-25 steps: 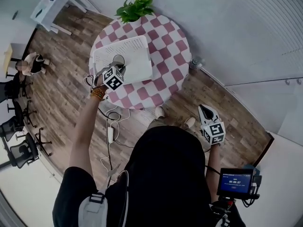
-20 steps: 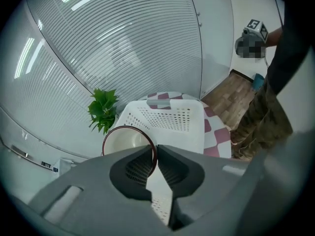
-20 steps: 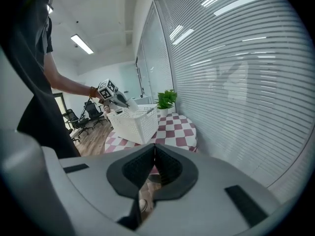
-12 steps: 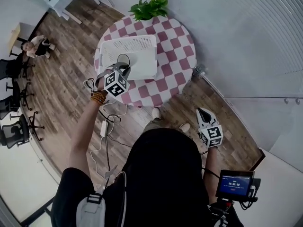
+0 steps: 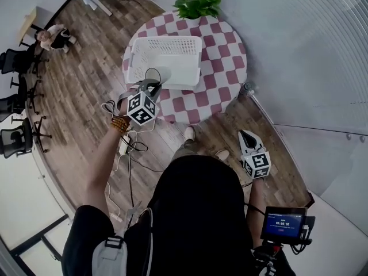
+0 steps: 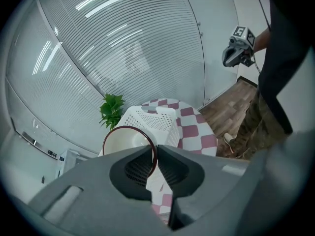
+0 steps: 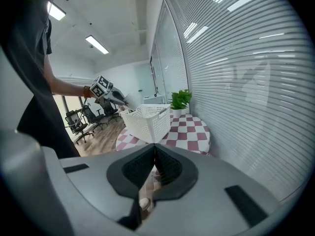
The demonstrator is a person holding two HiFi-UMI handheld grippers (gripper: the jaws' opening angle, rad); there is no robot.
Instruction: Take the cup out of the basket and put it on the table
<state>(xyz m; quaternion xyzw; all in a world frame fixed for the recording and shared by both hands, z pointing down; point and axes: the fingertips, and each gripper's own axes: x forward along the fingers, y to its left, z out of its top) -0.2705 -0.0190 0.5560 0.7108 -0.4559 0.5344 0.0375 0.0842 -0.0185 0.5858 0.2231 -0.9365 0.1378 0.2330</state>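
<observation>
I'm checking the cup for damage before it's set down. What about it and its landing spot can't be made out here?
The cup, base and lower wall: left gripper view, behind the left tongs; head view, too small.
The table beneath the cup: head view, covered by cup and tongs; left gripper view, blocked by the tongs.
The basket, interior: right gripper view, hidden by its own wall.

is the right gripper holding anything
No, the right gripper has its jaws shut together in its own view, with nothing between them.
</observation>
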